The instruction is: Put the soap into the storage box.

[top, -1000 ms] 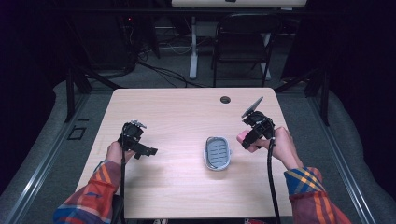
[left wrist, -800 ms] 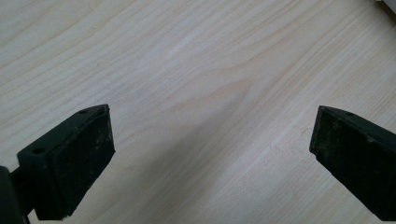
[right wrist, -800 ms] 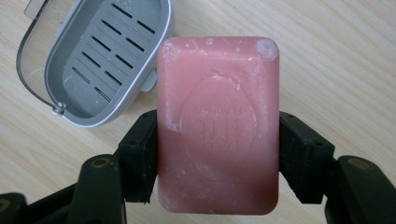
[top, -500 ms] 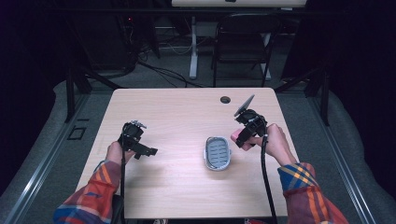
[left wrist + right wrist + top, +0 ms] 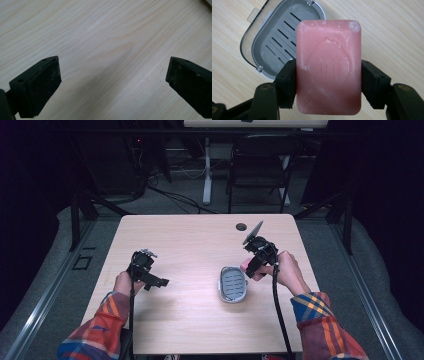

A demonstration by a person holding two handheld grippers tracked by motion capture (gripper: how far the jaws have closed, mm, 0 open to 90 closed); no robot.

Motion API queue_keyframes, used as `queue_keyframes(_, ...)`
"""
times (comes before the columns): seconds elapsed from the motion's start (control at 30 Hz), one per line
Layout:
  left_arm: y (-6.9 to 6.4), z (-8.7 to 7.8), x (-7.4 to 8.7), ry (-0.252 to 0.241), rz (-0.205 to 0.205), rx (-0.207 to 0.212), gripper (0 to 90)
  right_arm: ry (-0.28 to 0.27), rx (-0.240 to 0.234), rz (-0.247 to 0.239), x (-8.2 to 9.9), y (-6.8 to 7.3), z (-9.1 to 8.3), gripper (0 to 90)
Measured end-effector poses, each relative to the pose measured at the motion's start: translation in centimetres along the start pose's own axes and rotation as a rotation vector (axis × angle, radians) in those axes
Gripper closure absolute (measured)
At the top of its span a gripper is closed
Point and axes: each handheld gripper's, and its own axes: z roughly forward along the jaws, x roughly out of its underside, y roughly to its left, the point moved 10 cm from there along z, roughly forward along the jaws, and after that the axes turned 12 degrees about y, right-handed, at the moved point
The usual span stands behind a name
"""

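- The right gripper is clamped on a pink bar of soap, one jaw pressing each long side, so the bar is carried flat with its embossed face toward the camera.
- In the high view the soap hangs just beside the right edge of the grey soap dish, above the wooden table, not yet over the slatted tray.
- The dish lies open, its slotted insert facing up; in the right gripper view the dish sits beyond the bar and off to one side.
- To do this step well, I judge the bar should be carried until it sits squarely over the insert, long axis lined up with the dish's long axis, then lowered until it rests on the slats before the jaws let go.
- A release from above or off to the edge risks the bar tipping the light dish or sliding off its rim.
- The left gripper hovers over bare table well apart from the dish, its jaws standing wide apart with nothing between them.
- Compared with a second ago, the right gripper has come in from the table's right side toward the dish; the dish and the left gripper lie as before.
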Motion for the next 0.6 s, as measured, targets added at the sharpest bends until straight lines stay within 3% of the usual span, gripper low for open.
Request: queue_keyframes(0.6, -0.1, 0.1, -0.1, -0.001, 0.0, 0.002, 0.0, 0.022, 0.011, -0.034, -1.3, 1.0, 0.1, 37.2)
